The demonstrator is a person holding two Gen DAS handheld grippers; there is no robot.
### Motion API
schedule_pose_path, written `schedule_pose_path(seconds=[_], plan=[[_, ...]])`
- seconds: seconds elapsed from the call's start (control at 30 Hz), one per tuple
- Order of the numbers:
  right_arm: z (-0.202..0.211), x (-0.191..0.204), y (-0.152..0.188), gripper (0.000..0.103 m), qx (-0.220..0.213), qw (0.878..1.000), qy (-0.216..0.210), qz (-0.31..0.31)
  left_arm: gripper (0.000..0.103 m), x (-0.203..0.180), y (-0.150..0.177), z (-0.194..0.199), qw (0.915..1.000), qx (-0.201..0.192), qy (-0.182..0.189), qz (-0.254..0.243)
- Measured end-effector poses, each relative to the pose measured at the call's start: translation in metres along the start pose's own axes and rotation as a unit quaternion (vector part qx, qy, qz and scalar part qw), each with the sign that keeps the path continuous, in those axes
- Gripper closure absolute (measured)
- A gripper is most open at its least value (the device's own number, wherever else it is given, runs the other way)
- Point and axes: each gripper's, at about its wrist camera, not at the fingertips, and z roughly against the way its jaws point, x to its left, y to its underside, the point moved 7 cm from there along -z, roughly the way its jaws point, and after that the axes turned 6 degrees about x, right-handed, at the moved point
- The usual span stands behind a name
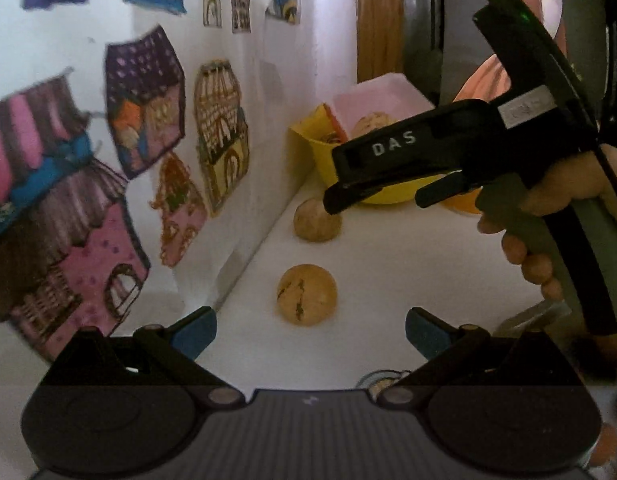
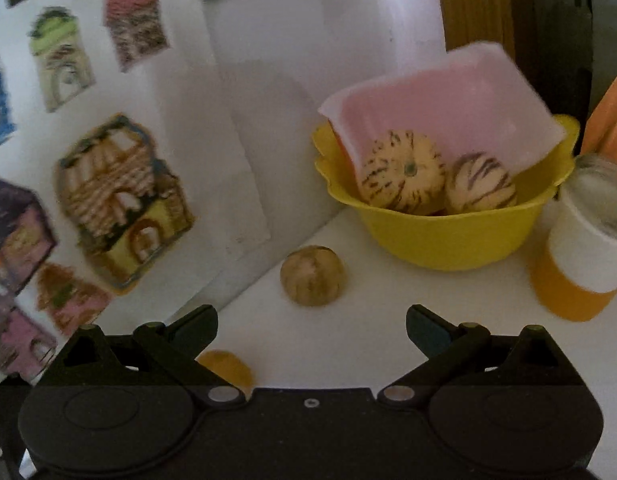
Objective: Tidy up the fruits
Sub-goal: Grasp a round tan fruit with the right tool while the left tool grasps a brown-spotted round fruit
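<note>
While the left tool (image 1: 310, 330) sits low over the white desk (image 1: 408, 264) with its blue-padded fingers spread wide and nothing between them, the right tool (image 1: 372, 200) reaches in from the right of the left wrist view, gripped by a hand (image 1: 548, 232) whose fingers curl round the handle. Its black fingers point toward the yellow bowl (image 2: 448, 236), their tips just in front of the bowl's near wall. In its own camera the right tool (image 2: 311, 330) is likewise wide open and holds nothing.

The desk is plain white and meets a white wall (image 2: 264, 80) to the left of the bowl. That wall carries many cut-out coloured drawings of houses (image 1: 144, 100). Behind the bowl stand a wooden frame (image 1: 378, 16) and something dark grey.

Four pale round fruits show in all. Two striped ones (image 2: 400, 172) (image 2: 480, 186) lie side by side in the yellow bowl, partly under a pink tray (image 2: 448, 108) that leans tilted inside it. A third fruit (image 2: 312, 276) rests on the desk just in front of the bowl, near the wall. The fourth fruit (image 1: 306, 294) lies on the desk further from the bowl, just ahead of the left tool's open fingers. One orange-and-white cup (image 2: 584, 256) with a clear lid stands just to the right of the bowl.
</note>
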Motion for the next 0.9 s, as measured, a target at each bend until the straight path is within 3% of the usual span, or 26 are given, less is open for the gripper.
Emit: schedule_pose_path(seconds=[0.33,0.9], plan=[[-0.044,0.007,-0.014,0.011,-0.007,1.000,0.003,0.015,0.006,-0.001,-0.008,-0.029,0.9998,0.002,-0.021,-0.003],[-0.086,0.015,-0.017,0.027,-0.013,0.999,0.022,0.045,0.036,0.004,-0.015,-0.072,0.9994,0.029,-0.010,0.018]])
